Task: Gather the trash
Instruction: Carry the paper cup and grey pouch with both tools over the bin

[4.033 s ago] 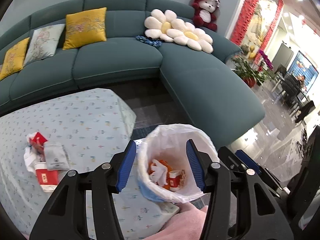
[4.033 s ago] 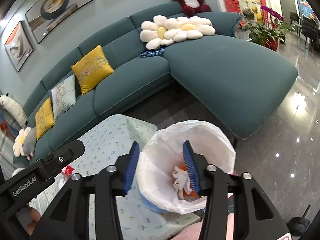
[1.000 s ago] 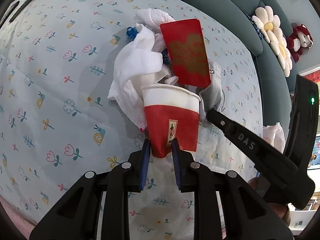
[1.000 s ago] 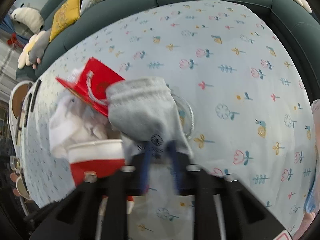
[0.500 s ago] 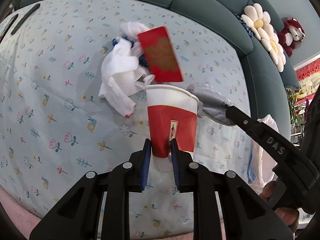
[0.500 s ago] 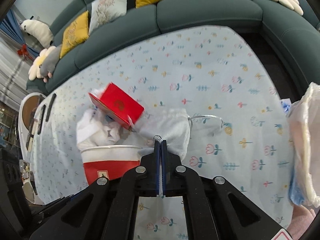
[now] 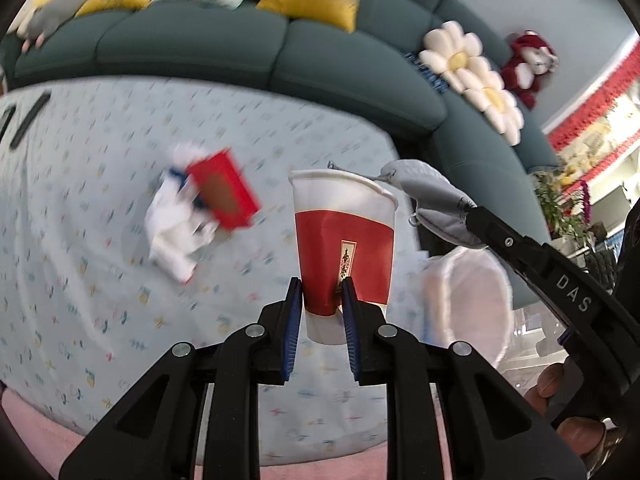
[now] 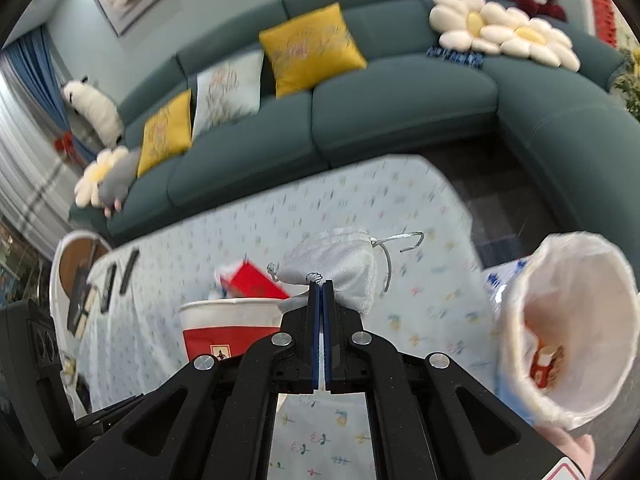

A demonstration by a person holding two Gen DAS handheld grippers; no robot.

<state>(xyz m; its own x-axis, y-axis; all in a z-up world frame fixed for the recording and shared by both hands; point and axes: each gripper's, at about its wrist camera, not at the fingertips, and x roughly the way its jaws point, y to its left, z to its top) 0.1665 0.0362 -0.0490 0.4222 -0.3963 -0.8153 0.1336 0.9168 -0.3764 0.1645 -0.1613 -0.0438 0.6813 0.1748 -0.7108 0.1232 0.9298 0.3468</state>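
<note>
The left gripper [image 7: 320, 298] jaws pinch the cup [image 7: 344, 236] low. The right gripper [image 8: 320, 292] jaws squeeze the pouch [image 8: 340, 266], carrying both toward the bin [image 8: 576, 332] at lower right.

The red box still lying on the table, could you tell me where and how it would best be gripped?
Judging by its pose, take the red box by its raised upper edge, coming from above. It leans tilted on the white tissue, so that thin edge stands clear of the table, and its narrow thickness suits the jaws. Motion blur hides finer detail.
</note>
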